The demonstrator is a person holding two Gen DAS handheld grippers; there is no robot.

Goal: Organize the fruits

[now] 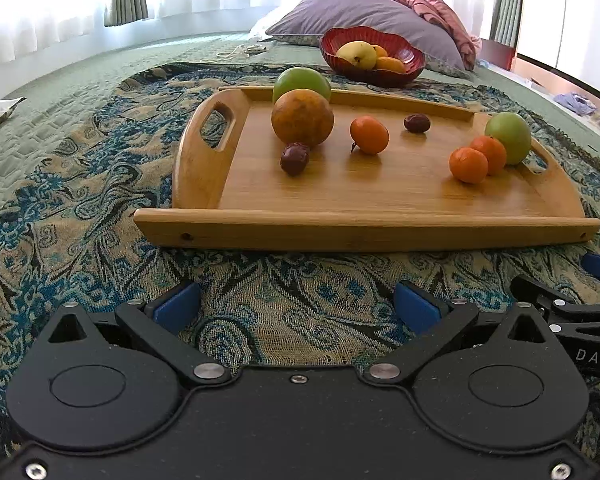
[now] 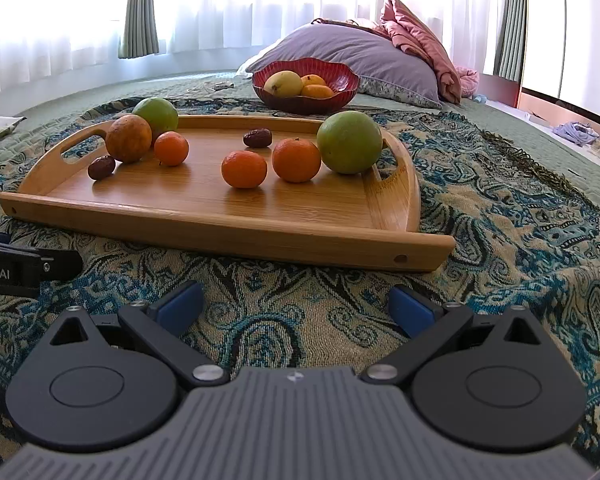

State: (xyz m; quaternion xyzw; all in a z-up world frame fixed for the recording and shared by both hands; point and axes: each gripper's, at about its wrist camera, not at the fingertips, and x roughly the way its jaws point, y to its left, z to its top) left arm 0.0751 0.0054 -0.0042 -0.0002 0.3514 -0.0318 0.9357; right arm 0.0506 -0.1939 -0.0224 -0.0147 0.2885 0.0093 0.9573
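A wooden tray (image 1: 380, 200) (image 2: 204, 208) lies on a patterned cloth on a bed. On it are two green fruits (image 1: 509, 137) (image 2: 349, 142), a brownish orange (image 1: 302, 117) (image 2: 128, 138), three small tangerines (image 1: 369, 134) (image 2: 244, 169) and two dark dates (image 1: 295, 158) (image 2: 257, 137). A red bowl (image 1: 410, 68) (image 2: 340, 88) behind the tray holds a yellow fruit and tangerines. My left gripper (image 1: 296, 310) and right gripper (image 2: 296, 308) are both open and empty, low over the cloth in front of the tray.
A purple pillow (image 1: 360, 12) (image 2: 340, 48) and a pink blanket (image 2: 424, 40) lie behind the bowl. Curtained windows are at the back. The right gripper's side shows at the right edge of the left wrist view (image 1: 580, 312).
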